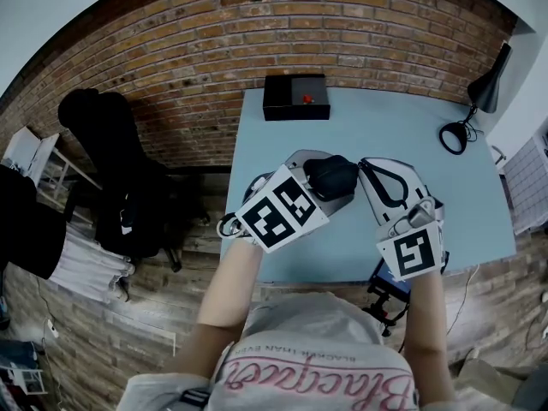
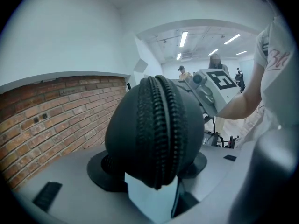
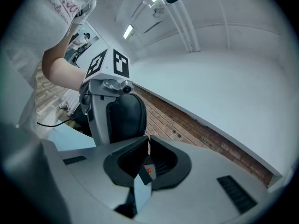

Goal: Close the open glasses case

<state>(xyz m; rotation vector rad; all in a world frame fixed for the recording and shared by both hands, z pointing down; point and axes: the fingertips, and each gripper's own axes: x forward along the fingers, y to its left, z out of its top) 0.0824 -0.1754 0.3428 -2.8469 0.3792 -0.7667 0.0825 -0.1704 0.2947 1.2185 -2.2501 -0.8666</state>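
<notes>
L gripper (image 1: 324,185) clamped on black glasses case (image 2: 154,129), pads pressing both sides. Case held up over light-blue table (image 1: 385,127), zip seam facing L cam. Case halves meet along zip; can't tell if zipped fully. R gripper (image 3: 147,148) just beside case, on its right in head view. R jaws all but together, nothing clearly btwn them; contact w/ case unclear. Black box (image 1: 295,98) w/ red bit at far table edge. Desk lamp (image 1: 479,101) far right.
</notes>
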